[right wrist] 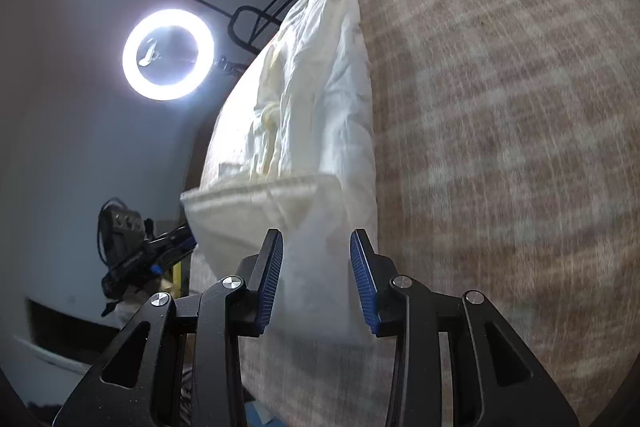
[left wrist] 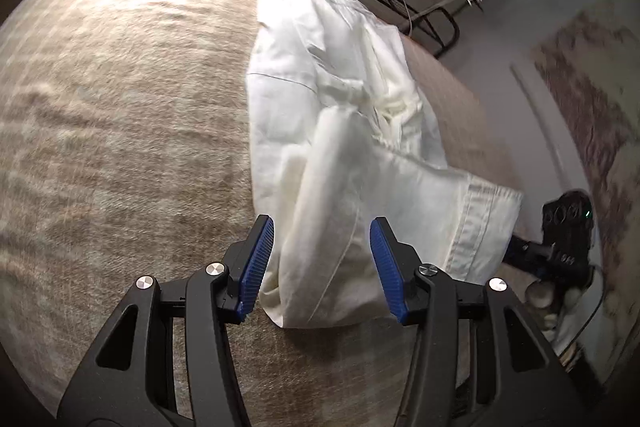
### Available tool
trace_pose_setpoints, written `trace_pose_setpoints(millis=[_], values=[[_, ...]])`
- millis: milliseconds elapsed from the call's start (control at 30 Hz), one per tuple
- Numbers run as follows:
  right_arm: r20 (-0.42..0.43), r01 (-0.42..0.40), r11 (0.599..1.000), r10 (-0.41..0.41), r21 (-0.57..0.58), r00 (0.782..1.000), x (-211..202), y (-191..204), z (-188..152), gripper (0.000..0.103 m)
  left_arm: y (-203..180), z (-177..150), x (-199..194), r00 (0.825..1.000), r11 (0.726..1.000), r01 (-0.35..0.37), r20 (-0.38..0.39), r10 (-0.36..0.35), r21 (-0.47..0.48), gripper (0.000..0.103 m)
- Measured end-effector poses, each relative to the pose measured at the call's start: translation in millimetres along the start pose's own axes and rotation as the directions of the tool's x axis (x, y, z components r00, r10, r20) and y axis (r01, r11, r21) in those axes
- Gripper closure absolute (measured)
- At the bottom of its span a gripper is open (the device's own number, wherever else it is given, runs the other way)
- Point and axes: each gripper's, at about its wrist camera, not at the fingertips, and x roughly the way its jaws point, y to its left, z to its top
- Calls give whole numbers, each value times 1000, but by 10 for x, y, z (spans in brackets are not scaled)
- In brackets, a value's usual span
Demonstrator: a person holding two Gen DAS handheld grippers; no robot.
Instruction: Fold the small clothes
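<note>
On woven beige cloth [left wrist: 120,107]: crumpled white cotton garment [left wrist: 320,87].

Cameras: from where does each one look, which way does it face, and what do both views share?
Left wrist: sits on the left hand-held gripper, faces forward and down at the white garment on the beige cloth; its open blue pads frame a fold.
Right wrist: sits on the right hand-held gripper, faces along the garment's edge; open pads frame cloth.
Shared: garment, cloth, ring light; each view shows the other gripper at its side.
</note>
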Motion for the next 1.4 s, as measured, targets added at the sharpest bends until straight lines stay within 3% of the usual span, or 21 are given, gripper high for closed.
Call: trace_pose_setpoints(millis=[167,200,233,267,333,500,633,700,833,900,967,1033,1067,1133,1233,1300,1400], values=[[-34,21,999,-23,-50,999,128,58,-49,68,-95,-52,146,999,999,-18,-27,19,48,56],[-33,27,998,-29,-57,999,147,94,-42,73,-107,-66,169,999,998,-17,-32,19,57,62],[-29,31,997,-34,-68,999,161,121,-26,78,-119,-80,185,999,997,-21,-36,23,69,85],[-26,37,996,-39,-80,999,167,148,-12,91,-130,-97,199,999,997,-22,-43,26,79,97],[1,47,993,-47,-110,999,130,225,2,97,-105,-135,148,999,998,-5,-32,7,66,99],[94,56,979,-38,-197,995,-3,486,77,102,98,-205,-96,991,988,127,-19,-129,-88,101],[135,86,981,-63,-175,989,32,455,183,102,211,-255,-15,993,986,108,-40,-114,-130,101],[94,116,983,-103,-140,990,115,365,227,98,213,-256,11,992,984,113,-45,-120,-135,101],[18,109,988,-108,-112,994,233,237,202,96,175,-236,10,993,988,107,-44,-113,-115,101],[-10,113,987,-115,-112,993,314,229,191,74,175,-235,20,993,989,102,-45,-108,-111,101],[-13,102,987,-105,-125,994,376,245,180,72,178,-240,12,994,989,99,-43,-105,-107,101],[-18,101,982,-105,-160,994,422,307,152,78,181,-249,-10,994,990,98,-40,-103,-103,101],[-21,115,975,-121,-190,992,449,364,133,97,179,-256,-25,994,990,97,-36,-101,-102,101],[9,156,955,-159,-254,987,421,496,53,98,196,-294,-95,993,986,113,-22,-116,-119,101],[120,185,932,-155,-310,981,246,701,79,99,273,-352,-246,988,972,156,19,-155,-178,101],[178,209,928,-160,-307,971,186,700,163,99,346,-328,-176,992,975,129,15,-128,-182,101],[166,264,931,-227,-252,960,380,478,285,99,481,-261,99,989,965,133,-38,-146,-225,101]])
